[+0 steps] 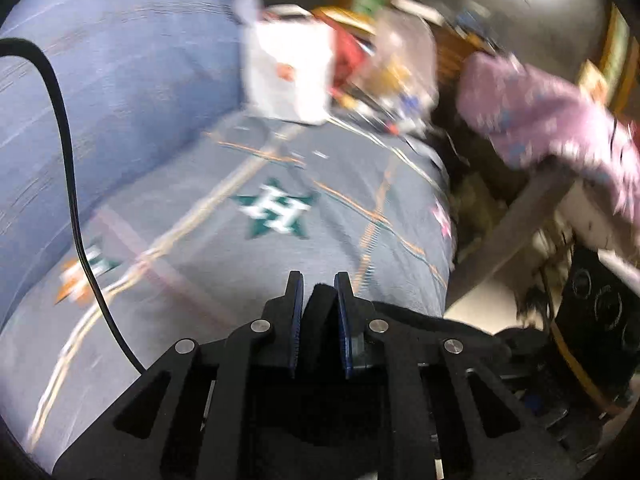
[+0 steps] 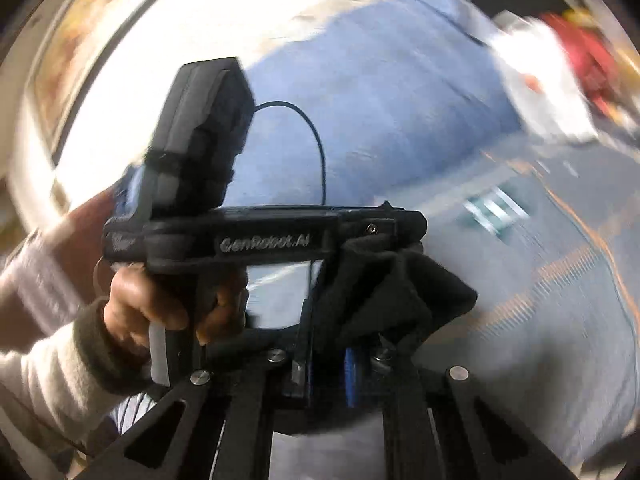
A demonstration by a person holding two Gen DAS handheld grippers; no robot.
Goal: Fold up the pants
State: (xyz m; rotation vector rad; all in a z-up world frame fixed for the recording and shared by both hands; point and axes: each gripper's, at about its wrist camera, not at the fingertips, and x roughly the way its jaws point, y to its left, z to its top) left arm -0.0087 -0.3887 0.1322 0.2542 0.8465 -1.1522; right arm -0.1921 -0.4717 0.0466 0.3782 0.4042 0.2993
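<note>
The black pants (image 1: 320, 308) are pinched between the blue-padded fingers of my left gripper (image 1: 319, 292), which is shut on a fold of the cloth; more black cloth (image 1: 424, 322) trails off to the right. In the right wrist view the left gripper (image 2: 400, 236) shows side-on, held by a hand (image 2: 144, 304) in a light sleeve. A bunch of the pants (image 2: 392, 288) hangs from its tip down into my right gripper (image 2: 328, 344), which is shut on the same cloth. Both hold the pants above the grey bed sheet (image 1: 224, 248).
The sheet carries green star logos (image 1: 276, 210) and orange lines. A blue padded wall (image 1: 120, 80) rises behind it. A white bag (image 1: 288, 76) and red clutter (image 1: 352, 56) sit at the far end. A pink cloth (image 1: 552, 120) lies over furniture to the right. A black cable (image 1: 72, 184) hangs at left.
</note>
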